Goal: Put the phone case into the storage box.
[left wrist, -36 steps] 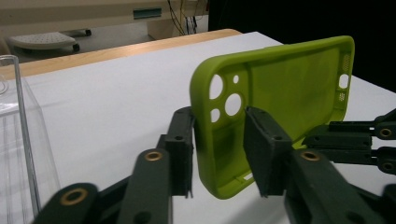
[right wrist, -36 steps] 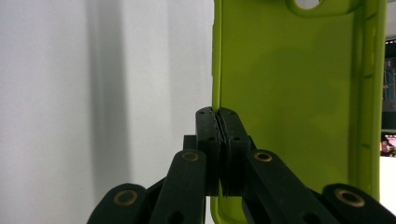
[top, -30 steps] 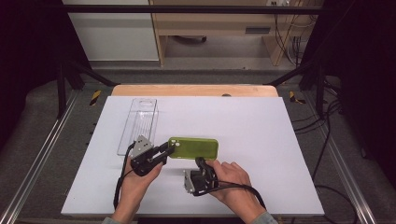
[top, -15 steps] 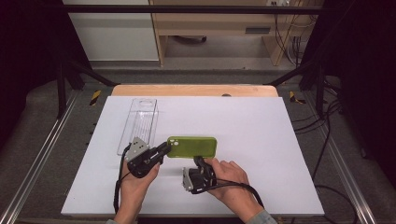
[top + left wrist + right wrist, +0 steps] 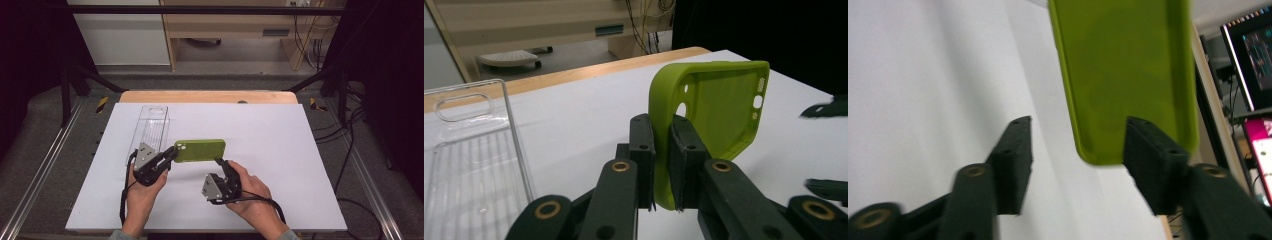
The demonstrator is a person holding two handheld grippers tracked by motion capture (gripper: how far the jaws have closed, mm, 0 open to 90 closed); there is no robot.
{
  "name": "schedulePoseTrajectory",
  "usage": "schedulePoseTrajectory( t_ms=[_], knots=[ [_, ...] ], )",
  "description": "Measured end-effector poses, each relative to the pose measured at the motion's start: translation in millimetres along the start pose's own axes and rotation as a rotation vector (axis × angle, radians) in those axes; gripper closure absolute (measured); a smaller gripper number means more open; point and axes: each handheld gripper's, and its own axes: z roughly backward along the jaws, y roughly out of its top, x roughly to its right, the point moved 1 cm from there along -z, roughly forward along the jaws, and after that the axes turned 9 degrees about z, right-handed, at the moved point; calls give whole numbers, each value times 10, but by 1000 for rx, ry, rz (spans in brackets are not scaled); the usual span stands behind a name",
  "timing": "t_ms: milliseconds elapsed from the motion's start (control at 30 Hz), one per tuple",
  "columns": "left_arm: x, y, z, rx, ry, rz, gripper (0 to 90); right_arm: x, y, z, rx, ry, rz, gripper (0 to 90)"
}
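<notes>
1. Presently we note the left gripper (image 5: pixel 661 165) clamped on the camera end of the green phone case (image 5: pixel 714 110); both pads squeeze one short wall, so the case stands on edge, its hollow side facing the right of the left gripper view.
2. We judge this edge pinch is chosen to lift the case off the white table (image 5: pixel 280 130) and leave its far end free.
3. The right gripper (image 5: pixel 1075 165) is spread wide, jaws either side of that free end, gripping nothing; one jaw crosses in front of the case's lower corner. We read this as lining up for a second hold.
4. From the high view, the case (image 5: pixel 200 150) hangs between both grippers, near the table's middle.
5. A clear phone case (image 5: pixel 150 131) lies flat just beyond the left gripper (image 5: pixel 170 156), touched by neither jaw pair.
</notes>
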Motion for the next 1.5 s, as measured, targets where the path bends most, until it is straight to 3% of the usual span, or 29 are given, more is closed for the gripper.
schedulePoseTrajectory(
  t_ms=[33,67,100,133,167,233,333,367,400,433,467,567,600,633,667,700,900,1100,1500],
  knots=[
    [-12,17,-5,-3,8,-23,813,4,-83,25,12,-5,-58,361],
    [-12,17,-5,-3,8,-23,814,4,-83,25,12,-5,-58,361],
    [-18,24,-6,-4,15,-33,814,5,-175,24,12,-12,-112,300],
    [-24,32,-6,-3,20,-38,814,5,-175,24,12,-12,-112,300],
    [-36,53,1,-1,26,-41,813,2,-267,18,5,-14,-173,259],
    [-42,80,15,1,30,-45,813,9,-357,10,3,-20,-220,228],
    [-48,111,28,1,36,-57,813,23,-448,12,7,-24,-260,211],
    [-62,146,40,0,40,-66,813,45,-563,12,30,-26,-350,198],
    [-62,146,40,0,40,-66,813,45,-563,12,30,-26,-350,198],
    [-76,182,50,2,44,-74,813,60,-659,11,42,-23,-412,186],
    [-76,182,50,2,44,-74,813,60,-659,11,42,-23,-412,186],
    [-72,262,66,7,56,-101,813,85,-843,10,64,-25,-503,187],
    [-72,262,66,7,56,-101,813,85,-843,10,64,-25,-503,187],
    [-67,296,72,12,55,-104,813,102,-910,7,82,-25,-554,172],
    [-67,296,72,12,55,-104,813,102,-910,7,82,-25,-554,172],
    [-66,311,72,14,56,-107,813,116,-967,1,87,-24,-590,157],
    [-85,397,85,7,62,-139,813,111,-1083,10,105,-23,-656,124],
    [-144,470,134,9,79,-172,813,99,-1139,38,111,-18,-687,104],
    [-304,601,311,7,117,-198,813,103,-1314,158,151,-5,-767,88]
  ],
)
